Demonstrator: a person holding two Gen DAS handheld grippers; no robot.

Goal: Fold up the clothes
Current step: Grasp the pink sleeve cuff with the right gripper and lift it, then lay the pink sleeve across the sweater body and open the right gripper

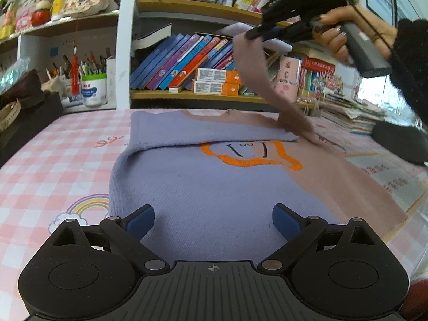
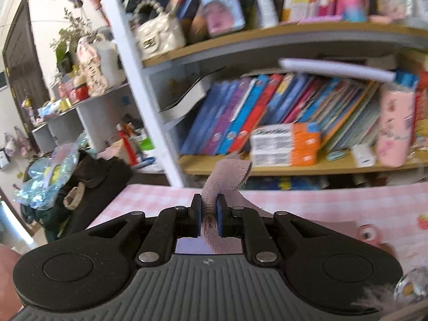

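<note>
Black left claw (image 1: 213,220) with blue pads (image 1: 140,223) and ribbed grey base; right hand (image 1: 345,36) wears a fuzzy black sleeve (image 1: 412,53).

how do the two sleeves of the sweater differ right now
The lilac sleeve lies folded flat across the sweater; the mauve sleeve hangs lifted in the air. Nothing grips the lilac one; the right gripper is shut on the mauve cuff. Both are the same soft knit.
</note>
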